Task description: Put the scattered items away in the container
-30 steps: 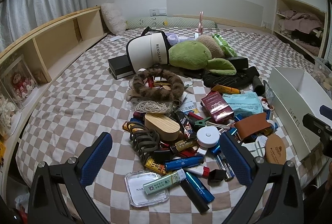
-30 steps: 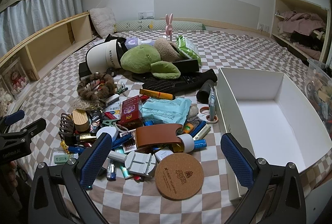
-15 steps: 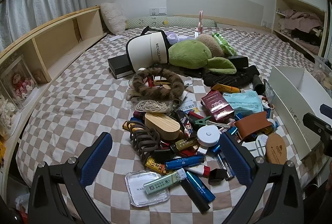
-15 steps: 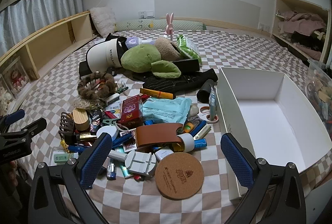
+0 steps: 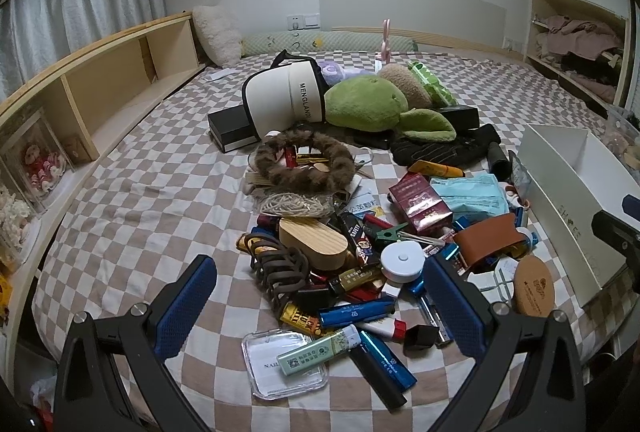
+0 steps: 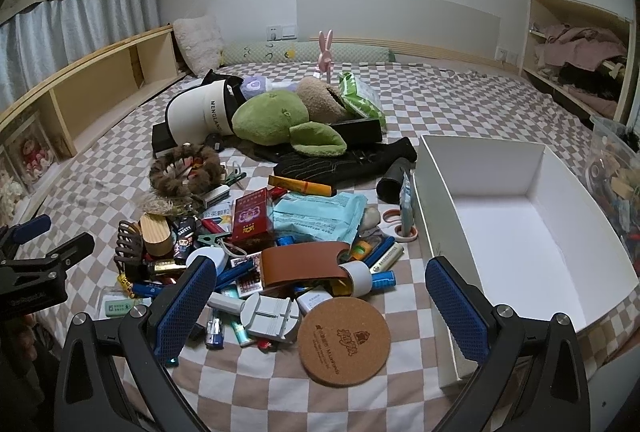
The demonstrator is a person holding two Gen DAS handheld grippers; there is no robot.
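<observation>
Right of the right gripper [image 6: 320, 308], the white box [image 6: 520, 232] sits on the checked bedspread [image 6: 460, 103]; its visible floor is bare, though the near-left corner is hidden behind the wall, so possibly sth. small lies there. Nothing of the pile shows inside it.

Status: the scattered items lie outside the box, heaped ahead of and between both grippers' fingers, e.g. cork coaster [image 6: 344, 342], brown leather case [image 6: 298, 264], red carton [image 6: 250, 216], wooden block [image 5: 312, 242], blue tubes [image 5: 354, 312], clear plastic tray [image 5: 284, 364]. Larger items (green plush [image 5: 368, 103], white visor cap [image 5: 284, 97]) lie farther ahead. Remaining: approx. the whole pile.

Left gripper [image 5: 320, 308]: jaws spread wide, holding nothing, poised above the pile's near edge, aimed fwd.

Right gripper: jaws likewise wide apart, nothing held, above the coaster, box wall just right of its right finger.
</observation>
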